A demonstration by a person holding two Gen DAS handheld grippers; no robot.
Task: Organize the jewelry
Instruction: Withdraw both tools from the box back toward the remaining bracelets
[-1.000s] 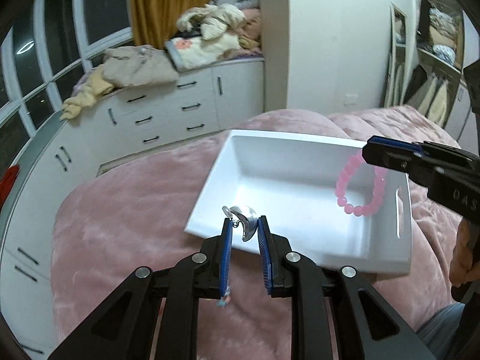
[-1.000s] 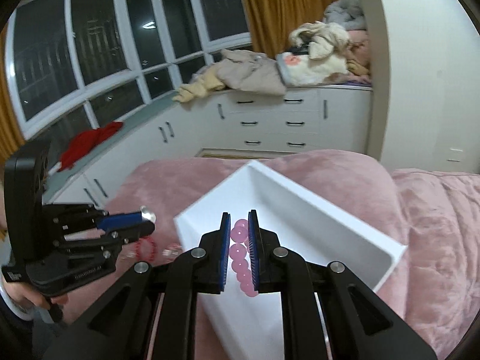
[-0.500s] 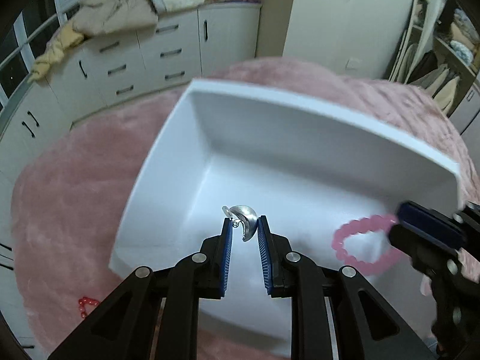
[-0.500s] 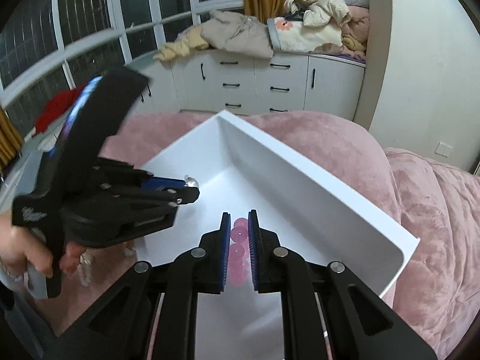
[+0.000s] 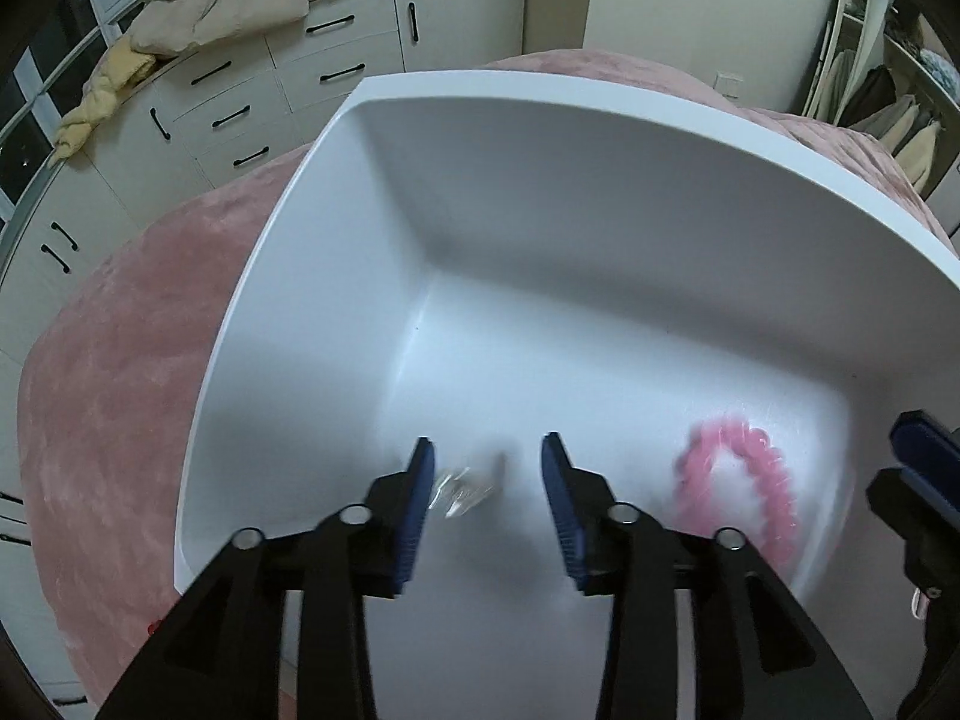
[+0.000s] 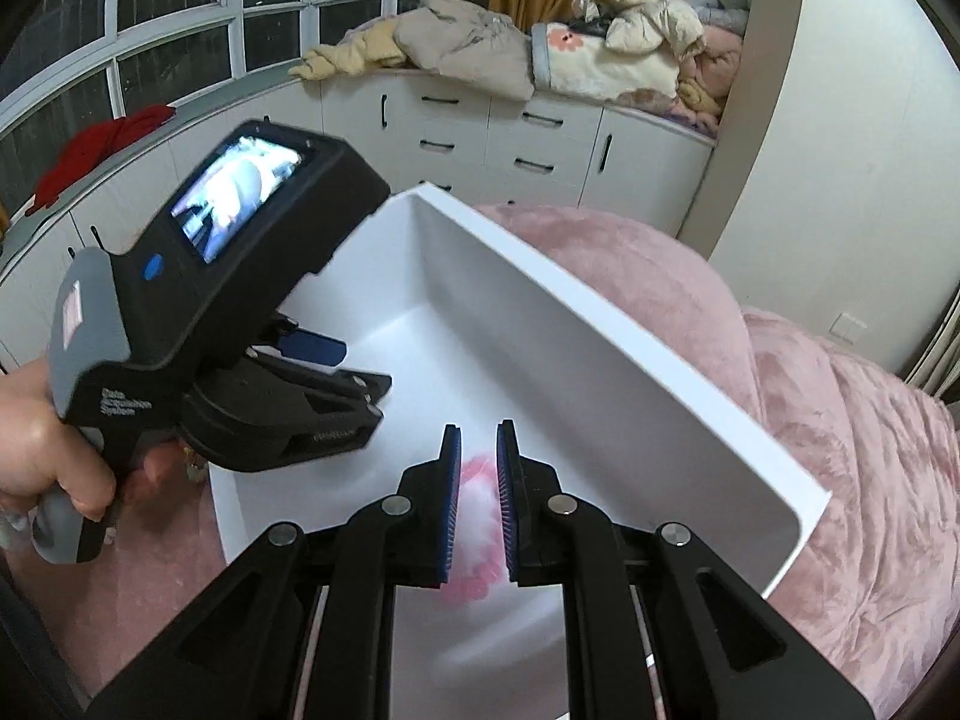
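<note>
The pink blanket (image 5: pixel 108 396) fills the left and top right of the left wrist view, with white drawers (image 5: pixel 252 96) across the upper left under piled clothes (image 5: pixel 216 12); in the right wrist view, dark windows (image 6: pixel 180 12) run along the top left. On the blanket sits the white tray (image 5: pixel 336 192), its tall walls ringing a bare white floor that takes up mid-frame.

The left gripper (image 5: pixel 487 501) is low over the tray floor, jaws spread wide and holding nothing; a blurred silver earring (image 5: pixel 465 489) shows between them, near the left pad, apparently loose. The right gripper (image 6: pixel 479 501) has its jaws parted narrowly. The pink bracelet (image 6: pixel 480 576) shows blurred behind the gap; whether the pads touch it I cannot tell. In the left wrist view the bracelet (image 5: pixel 741 492) is at lower right, inside the tray, near the right wall.
</note>
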